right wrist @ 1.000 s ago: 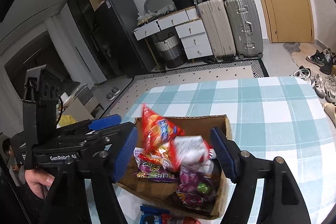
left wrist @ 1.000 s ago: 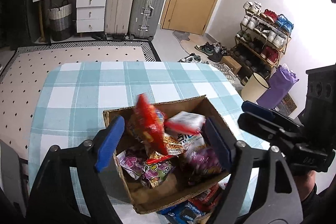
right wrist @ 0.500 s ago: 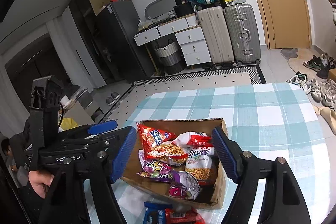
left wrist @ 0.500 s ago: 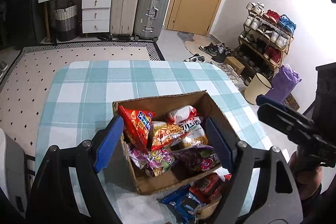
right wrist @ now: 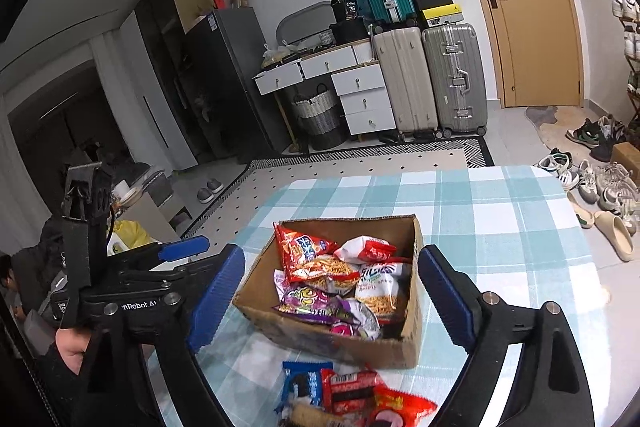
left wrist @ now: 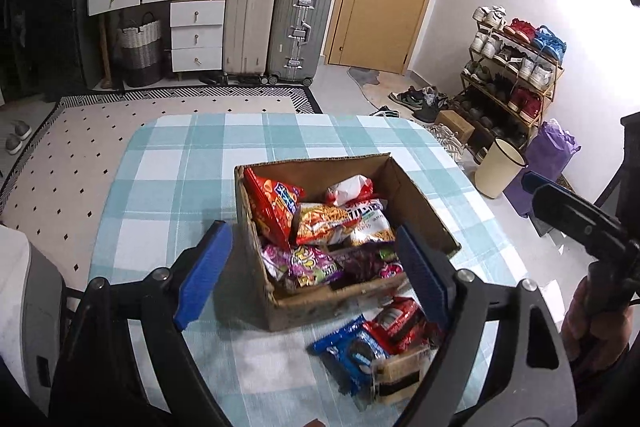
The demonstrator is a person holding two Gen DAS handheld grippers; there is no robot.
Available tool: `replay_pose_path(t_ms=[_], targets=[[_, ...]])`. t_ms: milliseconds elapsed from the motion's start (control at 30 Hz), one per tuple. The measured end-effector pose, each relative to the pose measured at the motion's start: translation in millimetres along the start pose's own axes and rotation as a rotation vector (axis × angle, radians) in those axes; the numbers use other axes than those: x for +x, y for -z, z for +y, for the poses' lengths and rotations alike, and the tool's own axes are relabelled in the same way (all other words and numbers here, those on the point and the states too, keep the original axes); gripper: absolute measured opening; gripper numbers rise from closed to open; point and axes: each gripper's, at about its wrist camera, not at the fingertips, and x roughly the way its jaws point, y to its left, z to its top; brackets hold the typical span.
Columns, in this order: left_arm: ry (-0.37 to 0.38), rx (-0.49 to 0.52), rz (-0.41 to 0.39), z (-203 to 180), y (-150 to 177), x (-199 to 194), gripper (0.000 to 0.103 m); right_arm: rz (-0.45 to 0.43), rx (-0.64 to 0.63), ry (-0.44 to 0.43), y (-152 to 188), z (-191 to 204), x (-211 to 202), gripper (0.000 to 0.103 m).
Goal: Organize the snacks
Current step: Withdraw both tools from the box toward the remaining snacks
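A cardboard box [left wrist: 420,203] [right wrist: 414,239] stands on the checked table and holds several snack bags: a red chip bag [left wrist: 274,209] [right wrist: 302,247] leans at its left, with noodle snacks and purple bags beside it. In front of the box lie a blue cookie pack [left wrist: 352,351] [right wrist: 302,385] and a red pack [left wrist: 398,323] [right wrist: 354,389]. My left gripper [left wrist: 312,279] is open and empty, held above and before the box. My right gripper [right wrist: 332,297] is open and empty, also held back over the box's near side.
The teal checked tablecloth [left wrist: 168,171] covers the table. Beyond it are a patterned rug [left wrist: 80,147], suitcases [left wrist: 300,31], white drawers, a door and a shoe rack [left wrist: 516,67]. A cream bin [left wrist: 498,167] and purple bag stand off the right edge.
The red chip bag dropped into the box and came to rest leaning at its left. Both grippers drew back and up, so the packs in front of the box show more.
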Motion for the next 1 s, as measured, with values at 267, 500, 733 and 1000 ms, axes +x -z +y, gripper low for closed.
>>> replay_pose_path(t_ms=[267, 500, 733, 1000], targets=[[0.008, -0.011, 0.018, -7.7, 31.5, -14.3, 0.084, -0.008, -0.007, 0.014, 19.2, 9.0, -28.3, 0.095], [0.01, -0.006, 0.034, -15.9, 59.7, -21.3, 0.087, -0.013, 0.003, 0.017, 35.8, 13.6, -45.0, 0.097], [0.031, -0.02, 0.038, -20.9, 83.0, -24.4, 0.102, -0.014, 0.014, 0.022, 54.8, 14.8, -60.0, 0.098], [0.042, -0.041, 0.053, -26.5, 107.1, -21.6, 0.102, -0.009, 0.036, 0.028, 84.1, 12.3, -75.8, 0.099]])
